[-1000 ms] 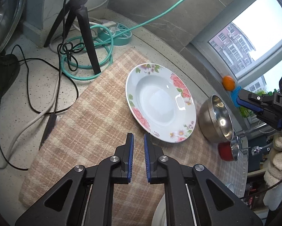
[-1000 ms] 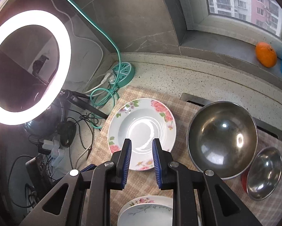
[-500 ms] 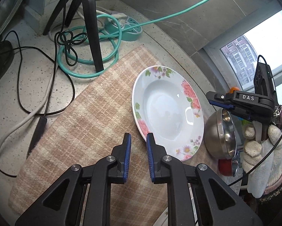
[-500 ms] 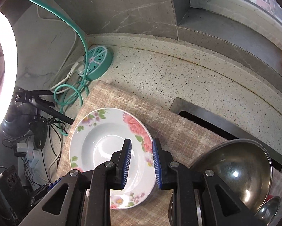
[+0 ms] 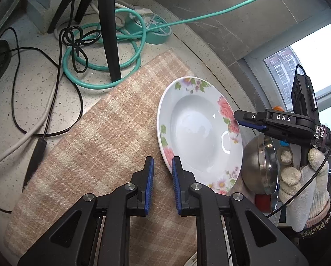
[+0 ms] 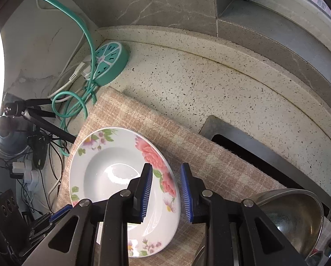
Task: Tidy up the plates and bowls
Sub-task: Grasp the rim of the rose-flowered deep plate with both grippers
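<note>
The white floral-rimmed deep ceramic plate [image 5: 199,137] lies flat on the beige checked cloth mat [image 5: 103,146], and everything here is placed against it. The left gripper [image 5: 162,166] hangs over the plate's near-left rim, its jaws narrow with nothing between them; one blue pad sits above the rim edge, the other above bare mat. The right gripper [image 6: 166,177] straddles the opposite, rose-printed rim. Its jaws have just been opening a little and stand slightly apart, the rim showing in the gap but not pinched.

A large stainless steel bowl [image 5: 261,166] sits just beside the plate on the right gripper's side. The coiled teal cable [image 5: 103,75] and black tripod leg [image 5: 110,33] lie beyond the plate's far-left side.

The likely trouble is the grip: the rim is glazed, sloped and thin, so a shallow bite could slip. Lifting unevenly from two sides could tilt the plate, and a sideways pull could knock it into the steel bowl.
</note>
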A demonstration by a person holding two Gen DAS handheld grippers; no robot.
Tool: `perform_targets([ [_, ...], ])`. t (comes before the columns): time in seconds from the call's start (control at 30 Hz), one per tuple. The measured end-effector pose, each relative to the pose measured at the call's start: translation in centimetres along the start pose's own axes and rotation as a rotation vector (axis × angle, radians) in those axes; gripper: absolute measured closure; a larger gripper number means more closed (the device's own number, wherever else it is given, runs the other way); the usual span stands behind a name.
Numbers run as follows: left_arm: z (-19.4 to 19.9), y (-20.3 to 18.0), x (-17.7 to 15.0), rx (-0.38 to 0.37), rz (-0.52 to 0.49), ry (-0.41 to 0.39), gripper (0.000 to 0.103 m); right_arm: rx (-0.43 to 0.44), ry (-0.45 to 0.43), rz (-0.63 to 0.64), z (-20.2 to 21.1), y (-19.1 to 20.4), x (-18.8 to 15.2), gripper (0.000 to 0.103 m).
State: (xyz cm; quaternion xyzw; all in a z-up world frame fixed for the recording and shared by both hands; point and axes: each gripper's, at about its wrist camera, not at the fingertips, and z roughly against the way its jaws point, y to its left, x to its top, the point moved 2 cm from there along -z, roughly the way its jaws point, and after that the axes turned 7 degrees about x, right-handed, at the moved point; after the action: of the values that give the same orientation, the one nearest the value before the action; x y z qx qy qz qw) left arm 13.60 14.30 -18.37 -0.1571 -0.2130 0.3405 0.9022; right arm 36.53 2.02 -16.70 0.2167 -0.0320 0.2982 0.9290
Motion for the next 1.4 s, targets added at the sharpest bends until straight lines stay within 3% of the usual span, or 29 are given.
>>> perform_targets([
  [1.4, -0.9, 0.1, 0.8, -0.001, 0.006, 0.009, 0.094, -0.002, 0.047, 0.008, -1.7, 1.1, -0.3, 0.082],
])
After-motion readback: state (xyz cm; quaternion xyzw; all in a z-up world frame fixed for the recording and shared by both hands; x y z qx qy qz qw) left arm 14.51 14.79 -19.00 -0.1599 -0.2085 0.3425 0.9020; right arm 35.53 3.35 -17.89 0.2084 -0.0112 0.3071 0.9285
